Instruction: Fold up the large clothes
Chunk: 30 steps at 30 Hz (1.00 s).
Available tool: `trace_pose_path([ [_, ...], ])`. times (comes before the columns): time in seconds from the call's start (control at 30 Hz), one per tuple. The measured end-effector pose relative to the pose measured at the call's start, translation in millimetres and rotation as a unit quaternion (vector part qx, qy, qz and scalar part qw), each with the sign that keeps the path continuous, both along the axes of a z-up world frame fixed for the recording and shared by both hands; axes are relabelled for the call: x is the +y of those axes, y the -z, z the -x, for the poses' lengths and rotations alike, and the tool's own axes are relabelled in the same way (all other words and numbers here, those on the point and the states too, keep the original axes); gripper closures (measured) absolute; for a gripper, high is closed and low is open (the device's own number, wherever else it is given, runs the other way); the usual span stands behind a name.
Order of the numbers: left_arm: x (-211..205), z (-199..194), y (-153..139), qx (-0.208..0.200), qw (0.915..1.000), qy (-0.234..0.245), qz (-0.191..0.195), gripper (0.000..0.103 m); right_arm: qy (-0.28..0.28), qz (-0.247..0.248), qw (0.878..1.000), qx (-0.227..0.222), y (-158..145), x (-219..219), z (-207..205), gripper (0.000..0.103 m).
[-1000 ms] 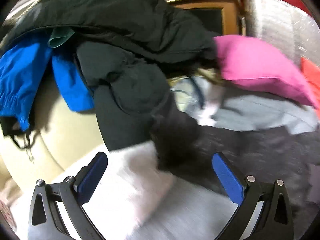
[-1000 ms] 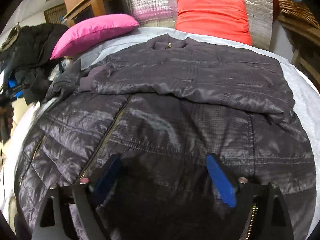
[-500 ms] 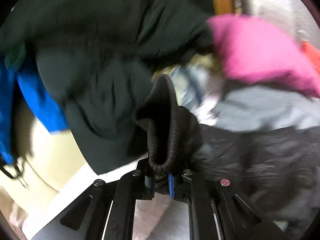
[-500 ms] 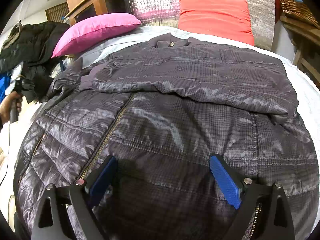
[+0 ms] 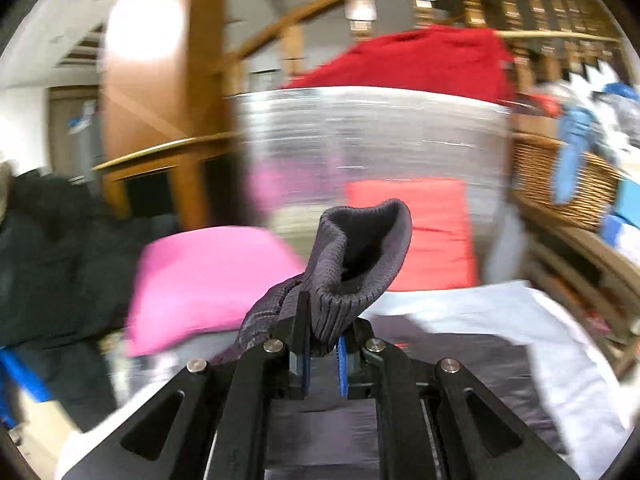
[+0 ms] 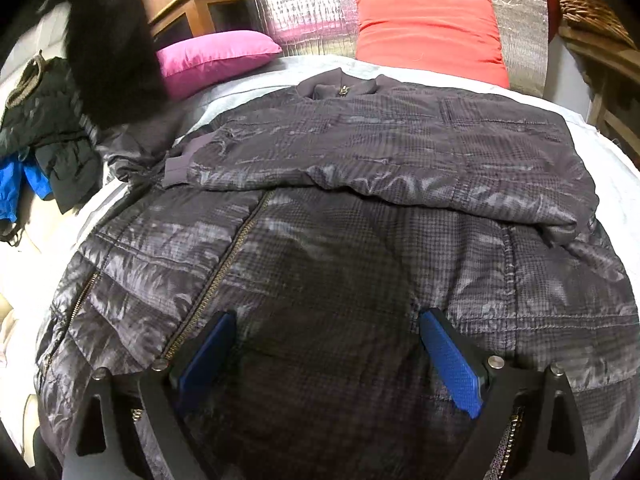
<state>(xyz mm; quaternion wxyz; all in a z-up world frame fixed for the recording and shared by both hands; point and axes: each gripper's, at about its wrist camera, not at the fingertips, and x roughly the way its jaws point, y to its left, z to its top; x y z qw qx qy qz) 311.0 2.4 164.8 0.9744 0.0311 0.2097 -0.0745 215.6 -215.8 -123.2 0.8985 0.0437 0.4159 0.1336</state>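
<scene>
A dark grey quilted jacket [image 6: 360, 216] lies front-up on the bed, one sleeve folded across its chest. My left gripper [image 5: 323, 356] is shut on the ribbed cuff [image 5: 360, 264] of the other sleeve and holds it raised, pointing toward the headboard. That lifted sleeve shows as a dark blur [image 6: 112, 48] at the upper left of the right wrist view. My right gripper [image 6: 324, 356] is open and hovers just above the jacket's lower front, near the zipper [image 6: 224, 268].
A pink pillow [image 6: 216, 56] and a red-orange pillow [image 6: 428, 32] lean against a silver headboard [image 6: 312, 4]. A pile of dark and blue clothes [image 6: 44, 132] sits left of the bed. A wicker basket [image 5: 568, 184] stands at the right.
My left gripper closed on the sleeve cuff, then lifted it and swung right toward the headboard. My right gripper stayed open, shifting slightly over the jacket.
</scene>
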Motion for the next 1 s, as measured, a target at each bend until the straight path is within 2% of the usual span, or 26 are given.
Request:
trace_pose_path([
  [0.07, -39.2, -3.1, 6.5, 0.026, 0.9988, 0.042, 0.007, 0.085, 0.000, -0.008, 1.000, 0.000, -0.5, -2.8, 0.4, 0.007],
  [0.1, -54.5, -5.0, 13.0, 0.044, 0.9970, 0.064, 0.011, 0.068, 0.000, -0.011, 1.000, 0.000, -0.4, -3.9, 0.1, 0.007],
  [0.13, -72.5, -5.9, 25.4, 0.066, 0.9940, 0.086, 0.012, 0.056, -0.001, -0.017, 1.000, 0.001, -0.8, -5.4, 0.1, 0.007],
  [0.17, -77.9, -6.4, 32.9, 0.072, 0.9933, 0.090, 0.010, 0.034, -0.001, -0.023, 1.000, 0.001, -0.9, -7.3, -0.3, 0.007],
  [0.2, -81.8, -1.8, 44.6, 0.072, 0.9936, 0.087, 0.005, 0.027, -0.001, -0.031, 1.000, 0.001, -1.0, -9.5, -0.4, 0.007],
  [0.3, -57.0, 2.6, 70.9, 0.088, 0.9935, 0.072, 0.004, 0.026, 0.000, -0.051, 0.999, 0.001, -1.7, -14.5, -0.2, 0.007],
  [0.4, 5.2, 3.8, 105.2, 0.104, 0.9942, -0.016, 0.018, 0.025, 0.000, -0.062, 0.998, 0.003, -2.2, -17.5, -1.2, 0.007],
  [0.47, 51.8, 9.2, 142.1, 0.126, 0.9870, -0.098, 0.016, 0.025, 0.004, -0.074, 0.997, 0.008, -5.0, -21.2, -1.4, 0.007],
  [0.53, 86.1, 13.6, 176.6, 0.150, 0.9772, -0.150, 0.013, 0.025, 0.021, -0.108, 0.994, 0.021, -11.8, -30.5, 0.1, 0.007],
  [0.6, 127.4, 20.1, 216.8, 0.187, 0.9625, -0.194, 0.029, 0.025, 0.032, -0.182, 0.982, 0.031, -21.3, -46.2, 2.1, 0.007],
  [0.67, 158.8, 30.9, 246.9, 0.208, 0.9490, -0.228, 0.068, 0.025, 0.061, -0.261, 0.963, 0.028, -32.2, -67.8, 0.9, 0.007],
  [0.73, 177.1, 41.3, 266.6, 0.219, 0.9400, -0.240, 0.104, 0.025, 0.100, -0.346, 0.932, 0.040, -35.0, -90.0, -11.0, 0.007],
  [0.77, 181.6, 44.1, 276.0, 0.224, 0.9362, -0.242, 0.121, 0.025, 0.116, -0.394, 0.910, 0.056, -31.2, -98.6, -21.7, 0.007],
  [0.83, 182.2, 53.1, 281.9, 0.218, 0.9372, -0.236, 0.135, 0.025, 0.138, -0.436, 0.886, 0.075, -25.1, -103.4, -41.1, 0.007],
  [1.0, 183.6, 57.2, 281.9, 0.205, 0.9456, -0.214, 0.134, 0.025, 0.212, -0.465, 0.854, 0.099, -10.8, -99.6, -79.3, 0.007],
])
